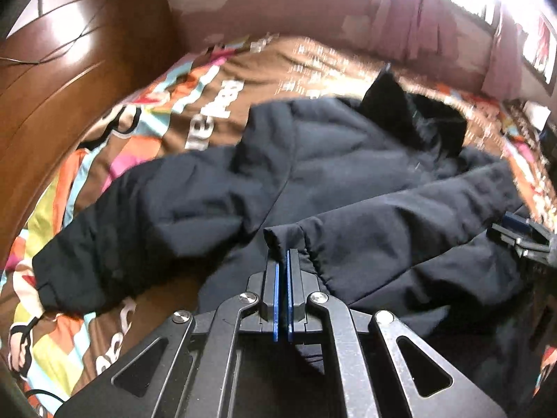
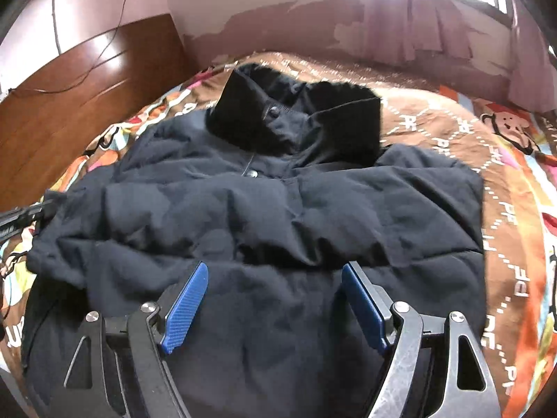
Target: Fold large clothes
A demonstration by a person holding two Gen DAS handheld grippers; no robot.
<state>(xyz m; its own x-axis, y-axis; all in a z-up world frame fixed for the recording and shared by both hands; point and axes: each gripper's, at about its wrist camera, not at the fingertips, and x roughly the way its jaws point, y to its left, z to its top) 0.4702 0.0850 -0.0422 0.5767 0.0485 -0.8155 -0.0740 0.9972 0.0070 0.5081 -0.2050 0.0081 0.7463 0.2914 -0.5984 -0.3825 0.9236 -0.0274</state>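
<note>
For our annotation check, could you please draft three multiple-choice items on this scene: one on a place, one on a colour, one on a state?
1. Where does the jacket lie?
A. on a patterned bedspread
B. on a bare wooden floor
C. on a hanger

2. What colour are the pads on the gripper fingers?
A. red
B. blue
C. yellow

3. How does the left gripper stand?
A. wide open above the hood
B. out of view
C. shut on a fold of the jacket

Answers:
1 A, the bedspread with cartoon figures shows all around the jacket.
2 B, both wrist views show blue pads.
3 C, the left wrist view shows a pinch of dark fabric between closed pads, while the right gripper is open.
</note>
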